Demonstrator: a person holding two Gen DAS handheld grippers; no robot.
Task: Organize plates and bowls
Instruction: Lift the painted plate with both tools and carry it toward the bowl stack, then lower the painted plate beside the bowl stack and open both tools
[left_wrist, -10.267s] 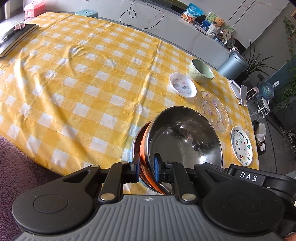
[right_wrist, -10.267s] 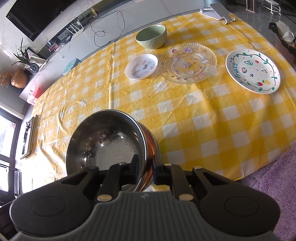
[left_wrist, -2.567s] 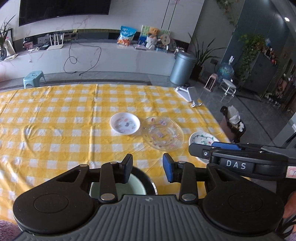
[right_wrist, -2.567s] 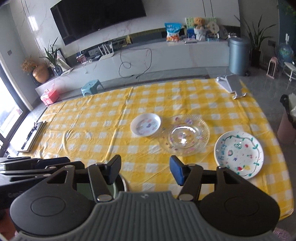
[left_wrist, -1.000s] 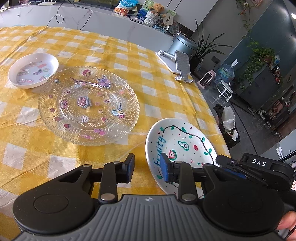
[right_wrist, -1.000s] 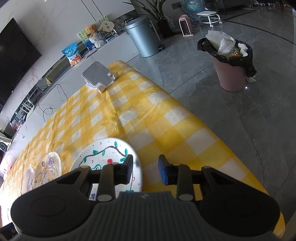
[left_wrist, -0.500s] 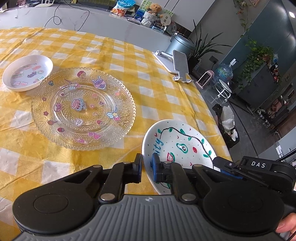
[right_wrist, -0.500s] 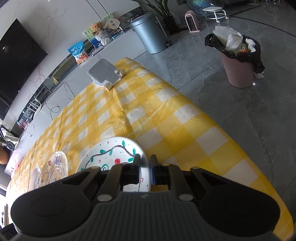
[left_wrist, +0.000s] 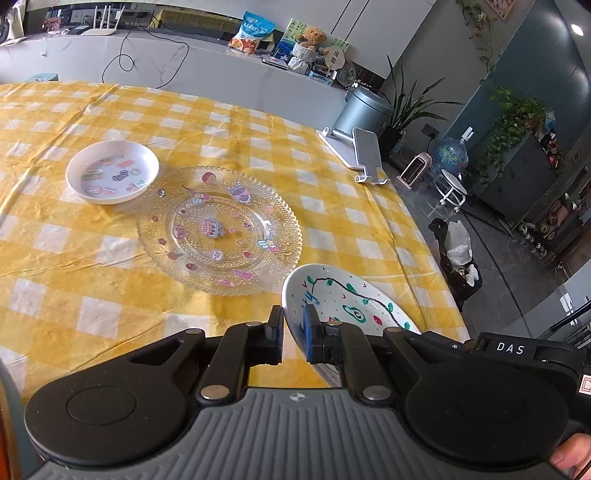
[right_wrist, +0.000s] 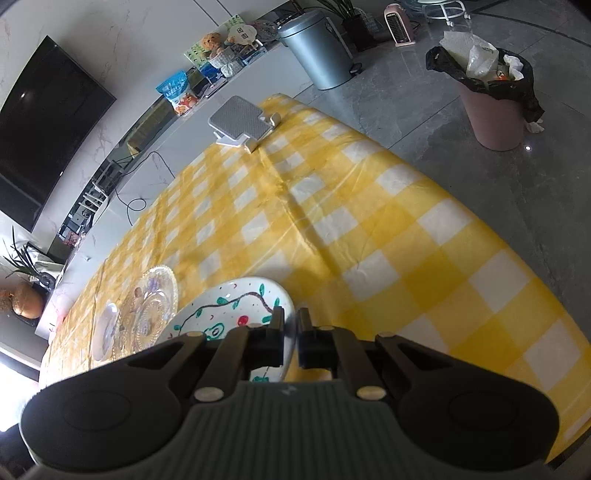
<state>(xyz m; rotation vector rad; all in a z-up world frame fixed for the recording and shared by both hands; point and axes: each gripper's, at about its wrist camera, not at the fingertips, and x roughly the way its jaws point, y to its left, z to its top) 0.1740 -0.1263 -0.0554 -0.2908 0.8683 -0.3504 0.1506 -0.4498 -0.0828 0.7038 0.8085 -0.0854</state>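
I had the white hand-painted plate (left_wrist: 332, 295) pinched at its rim from both sides, near the desk's right edge. My left hand-held gripper (left_wrist: 293, 328) was closed on the plate's left rim, one blue-padded finger on either side of the edge. My right hand-held gripper (right_wrist: 290, 334) was clamped on the opposite rim of the same plate (right_wrist: 229, 306), the rim running between its two black fingers. From these views I could not tell whether the plate was resting on the cloth or raised off it. Its face showed green vine lines, an avocado drawing and small red fruit.

Just beside the plate, to its left, lay the clear glass plate (left_wrist: 218, 229) with beaded rim and cartoon stickers, flat on the yellow-and-white checked tablecloth (left_wrist: 92, 266). Touching or just overlapping its far left rim sat the small white dish (left_wrist: 112, 171) with printed pictures inside.

Further back, near the desk's far right corner, a white phone stand (left_wrist: 360, 153) stood on the cloth. Beyond the desk I saw a grey pedal bin (left_wrist: 360, 110) by the wall, a pink wastebasket (right_wrist: 491, 114) lined with a black bag on the tiled floor, and a dark television (right_wrist: 40, 122) on the wall.
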